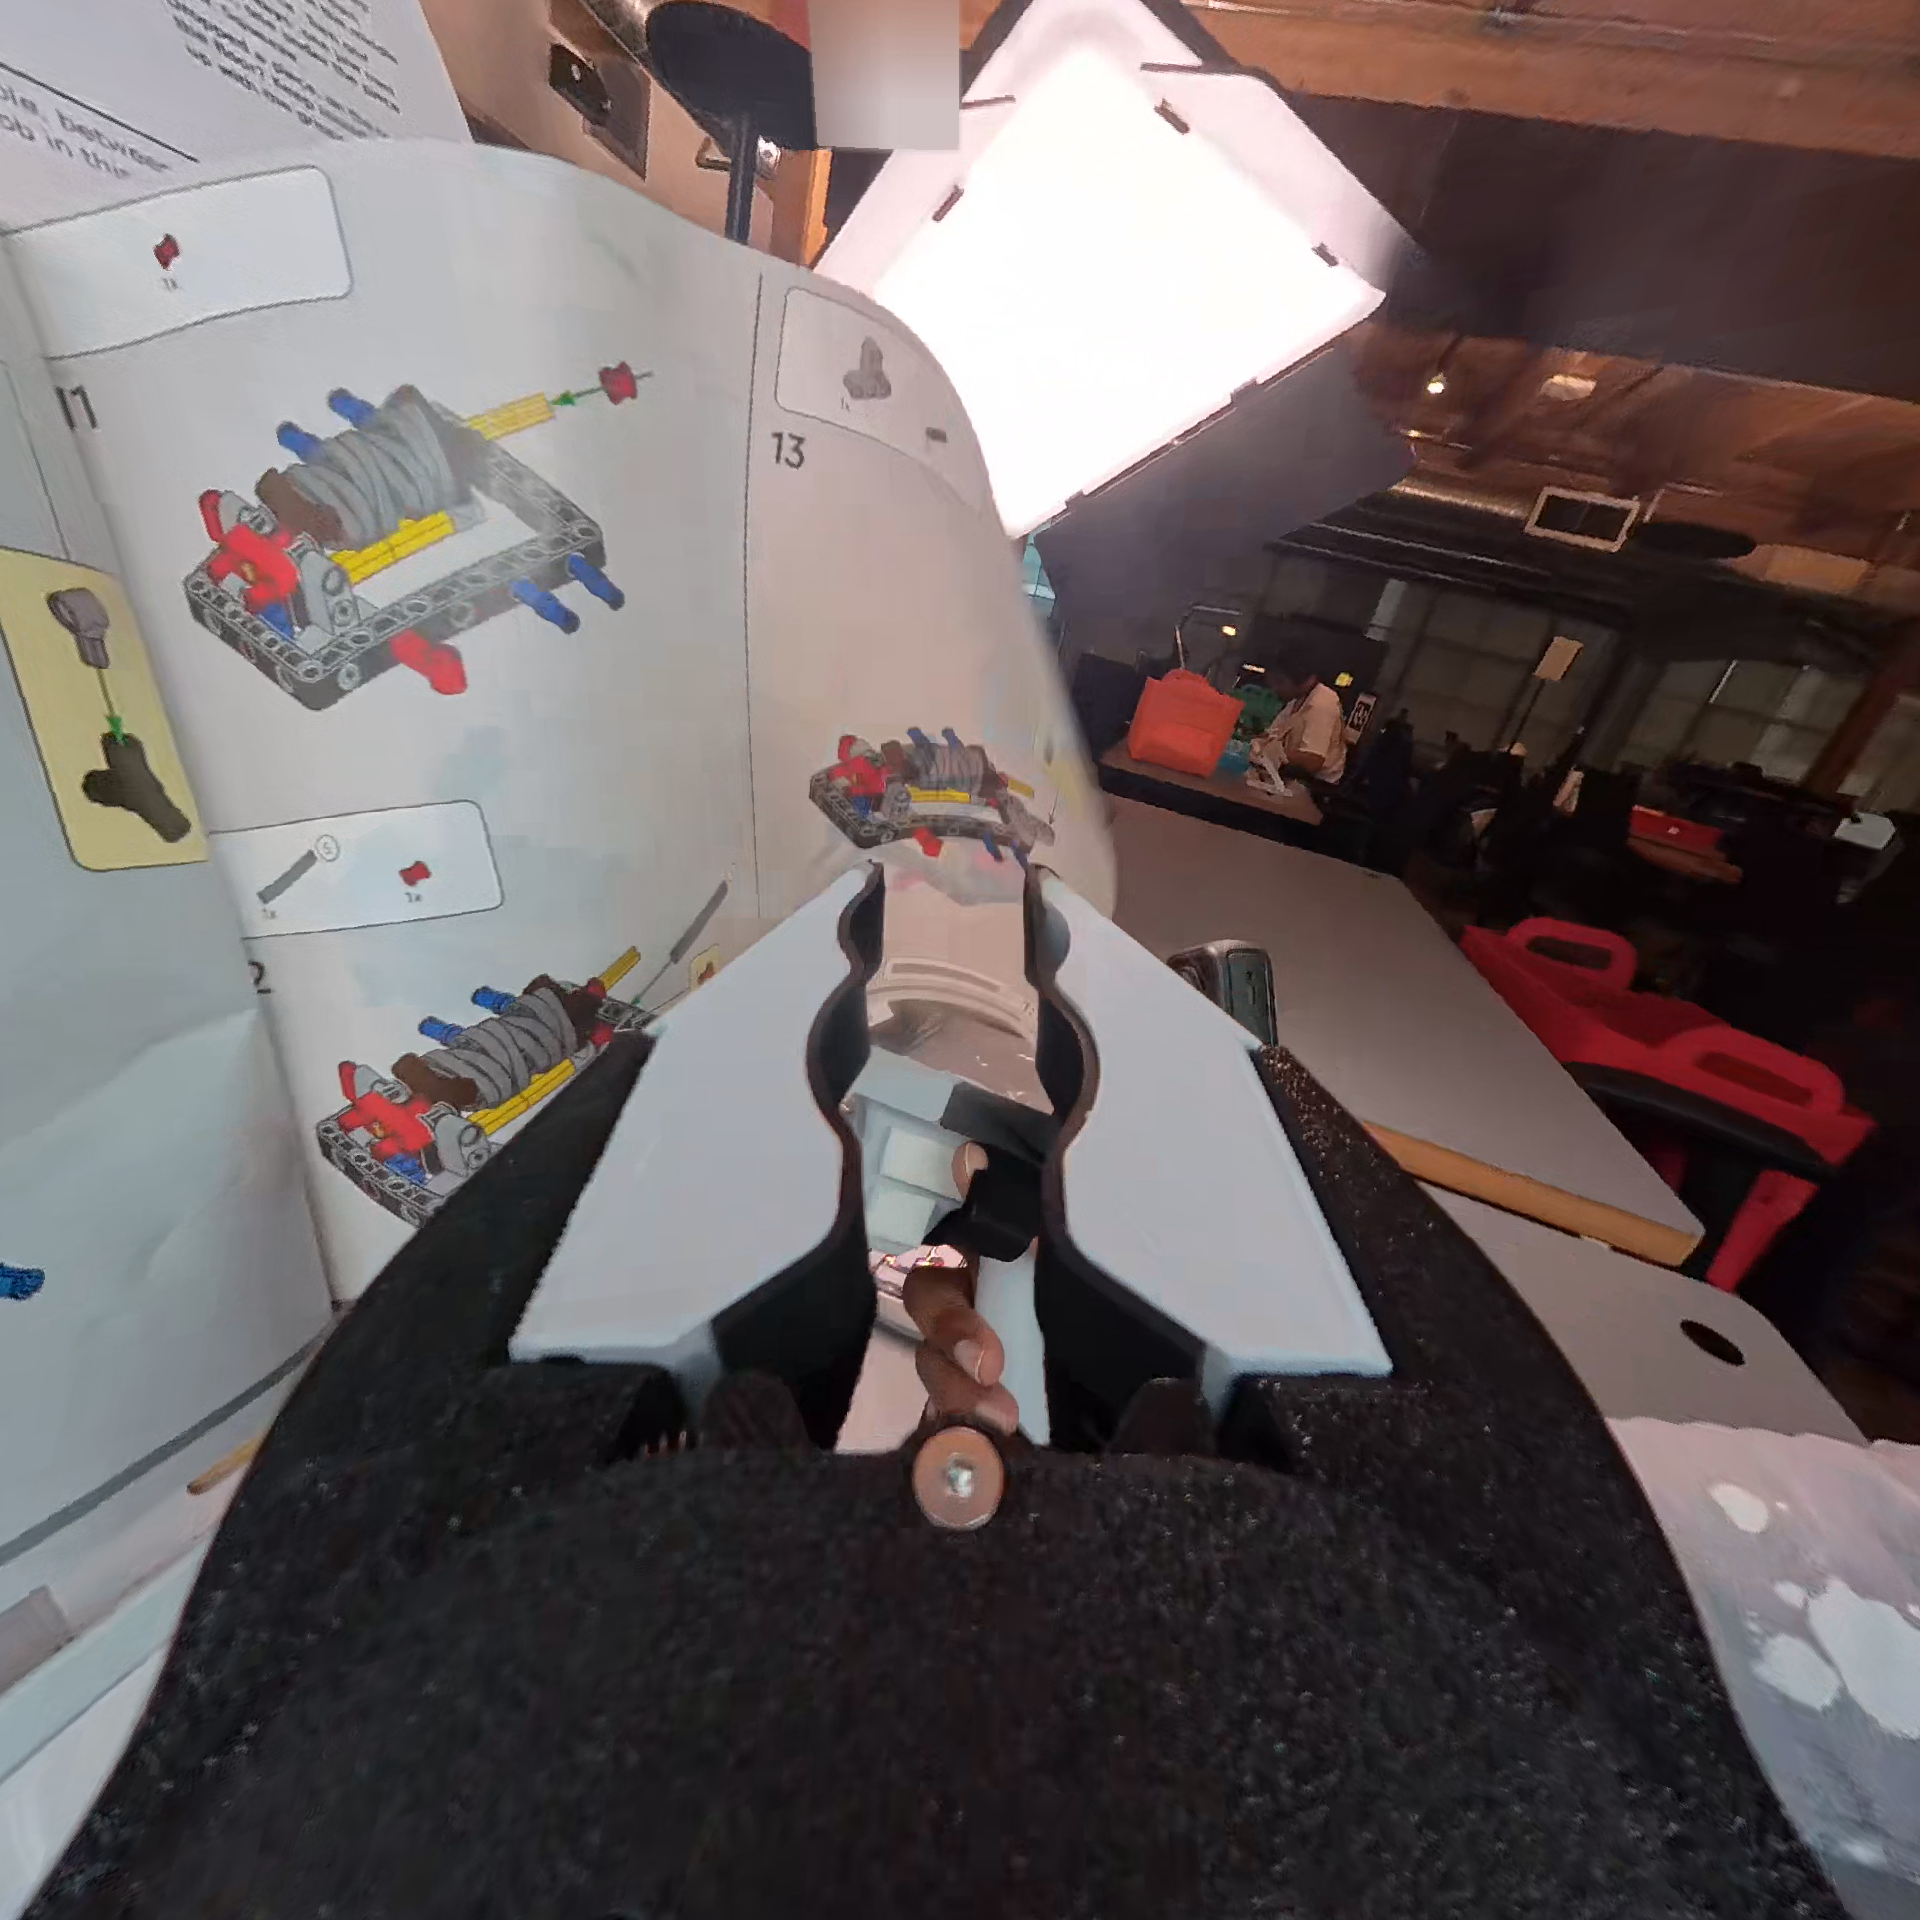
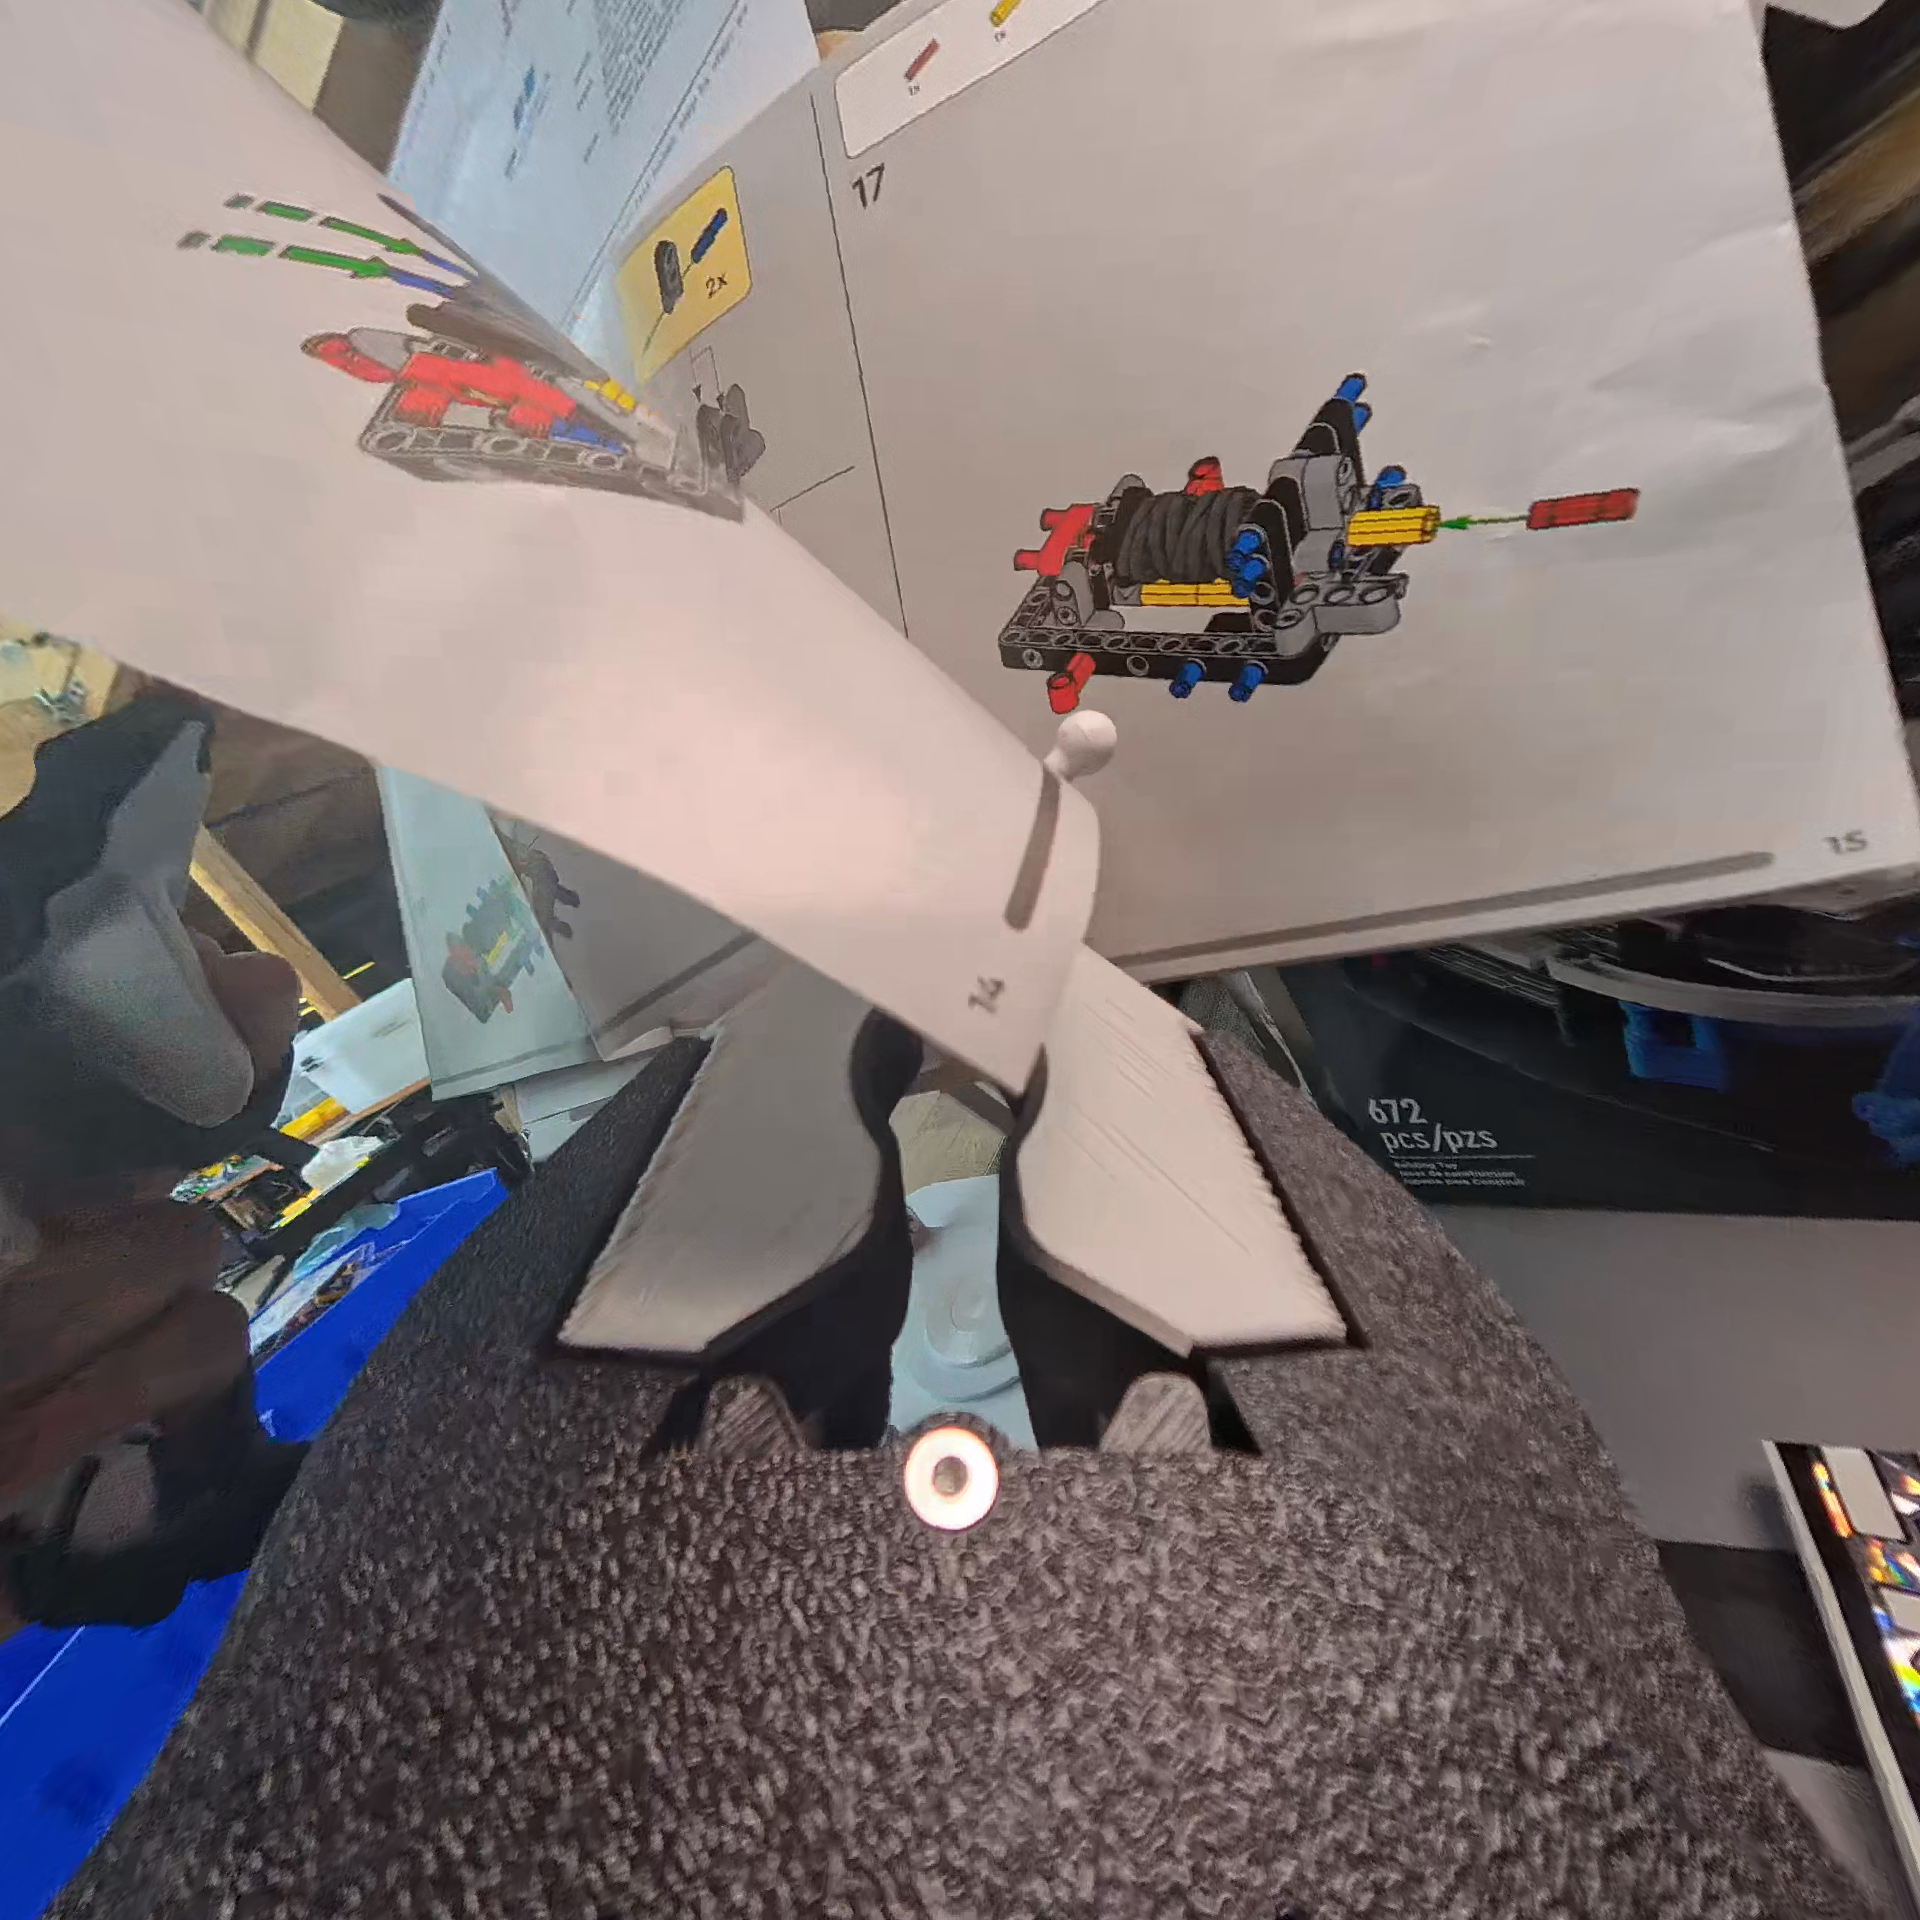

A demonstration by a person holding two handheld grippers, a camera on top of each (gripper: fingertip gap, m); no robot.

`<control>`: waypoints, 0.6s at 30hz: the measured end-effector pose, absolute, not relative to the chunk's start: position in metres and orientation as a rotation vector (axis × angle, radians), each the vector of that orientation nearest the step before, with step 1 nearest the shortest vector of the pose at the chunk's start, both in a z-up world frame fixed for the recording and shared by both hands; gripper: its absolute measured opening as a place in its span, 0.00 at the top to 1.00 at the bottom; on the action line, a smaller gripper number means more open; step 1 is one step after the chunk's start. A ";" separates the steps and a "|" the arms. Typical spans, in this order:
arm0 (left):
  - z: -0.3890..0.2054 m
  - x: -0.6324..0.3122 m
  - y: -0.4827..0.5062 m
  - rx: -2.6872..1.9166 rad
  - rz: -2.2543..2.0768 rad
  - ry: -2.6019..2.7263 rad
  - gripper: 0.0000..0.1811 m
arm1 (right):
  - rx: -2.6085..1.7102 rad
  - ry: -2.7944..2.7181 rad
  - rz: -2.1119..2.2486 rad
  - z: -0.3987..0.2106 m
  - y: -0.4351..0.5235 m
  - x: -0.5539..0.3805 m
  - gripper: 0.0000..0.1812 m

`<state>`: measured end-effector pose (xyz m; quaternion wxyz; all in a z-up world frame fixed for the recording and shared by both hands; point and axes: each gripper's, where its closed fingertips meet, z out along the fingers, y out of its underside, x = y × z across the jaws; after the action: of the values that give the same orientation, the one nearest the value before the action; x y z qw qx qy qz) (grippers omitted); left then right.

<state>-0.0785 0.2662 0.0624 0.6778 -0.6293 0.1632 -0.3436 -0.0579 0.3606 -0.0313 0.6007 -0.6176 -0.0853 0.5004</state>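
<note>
The instruction booklet (image 2: 1403, 260) stands open and upright, its pages printed with coloured brick-assembly diagrams; one curled page (image 2: 644, 665) arcs down from the upper left, and its lower corner sits between the tips of the right tool (image 2: 966, 1049), whose grey fingers look pinched on that corner, though blur at the tips leaves the contact unsure; behind that page a flat sheet shows a black frame drawing, and below it lies a dark product box (image 2: 1558, 1122); a blue bin (image 2: 353, 1309) shows at the left. In the left wrist view the left tool (image 1: 954, 878) has its tips apart, holding nothing, just in front of a bowed page (image 1: 499, 582); a grey desk (image 1: 1382, 997) runs off to the right; a bright light panel (image 1: 1091, 270) hangs above.
</note>
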 end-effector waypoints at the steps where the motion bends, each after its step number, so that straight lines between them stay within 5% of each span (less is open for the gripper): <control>1: 0.061 -0.078 0.266 -1.435 -0.736 0.399 0.85 | -1.425 -0.215 1.154 -0.028 0.360 -0.060 0.98; 5: 0.064 -0.088 0.267 -1.457 -0.550 0.471 0.84 | -1.394 -0.313 1.090 -0.018 0.354 -0.070 0.99; 11: 0.051 -0.249 0.308 -1.605 0.329 0.103 0.83 | -1.404 -0.419 1.024 -0.013 0.353 -0.076 0.99; 14: 0.016 -0.279 0.315 -1.743 0.332 0.020 0.69 | -1.399 -0.450 1.003 -0.014 0.353 -0.075 0.99; 18: 0.001 -0.283 0.313 -1.739 0.320 0.016 0.77 | -1.383 -0.472 0.998 -0.014 0.349 -0.076 0.98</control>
<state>-0.2833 0.3133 0.0008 0.6341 -0.7605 0.0070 0.1399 -0.0764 0.3488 -0.0138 0.6334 -0.6047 -0.2063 0.4366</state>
